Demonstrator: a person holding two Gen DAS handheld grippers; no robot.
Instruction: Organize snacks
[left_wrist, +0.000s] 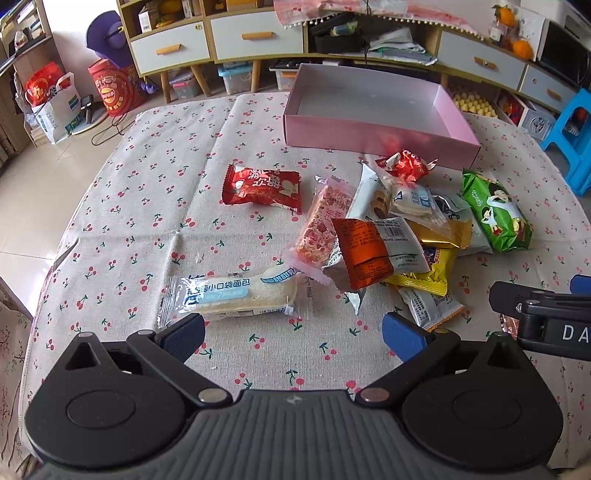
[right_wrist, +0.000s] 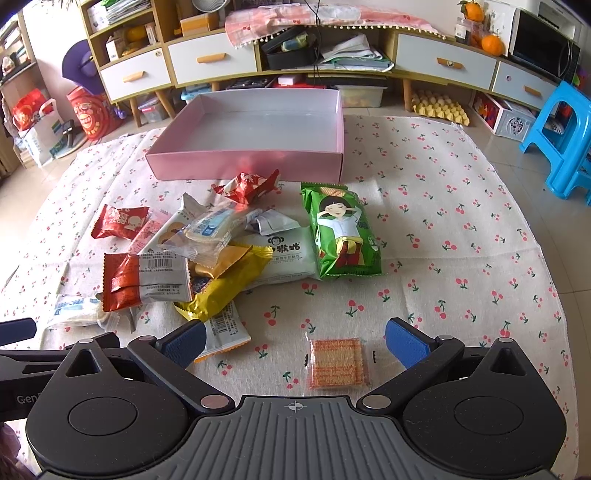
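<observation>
Living-room setting: a low cabinet (right_wrist: 295, 55) with white drawers runs along the back wall, a blue plastic stool (right_wrist: 561, 140) stands on the tiled floor to the right. The work surface is covered by a cherry-print cloth (right_wrist: 461, 258).

Pink box (right_wrist: 251, 147): shallow, open-topped, nothing visible inside, at the far side of the cloth.

Snack pile (right_wrist: 207, 251): loose heap of wrapped packets just in front of the box, left of centre in the right wrist view. Members identified:
- green packet (right_wrist: 345, 232) with a cartoon figure, on the pile's right edge, near the box's front wall;
- small red wrapper (right_wrist: 251, 188) closest to the box;
- orange-and-grey packet (right_wrist: 147, 282), barcode side up, on top of the near side;
- yellow packet (right_wrist: 225, 288) partly under it.

Outliers:
- red packet (left_wrist: 260, 188) lies alone, left of the pile in the left wrist view;
- long bread roll in clear wrap (left_wrist: 232, 295) lies just ahead of the left gripper;
- square wafer in clear wrap (right_wrist: 338, 363) lies apart from the pile, between the right gripper's fingers, not touched by either.

Left gripper (left_wrist: 293, 334): fingers spread wide, nothing held, above bare cloth.
Right gripper (right_wrist: 295, 343): fingers spread wide, nothing held. Its left finger (right_wrist: 184, 343) overlaps a white-and-orange packet (right_wrist: 225, 332) at the pile's near edge; contact cannot be judged.
</observation>
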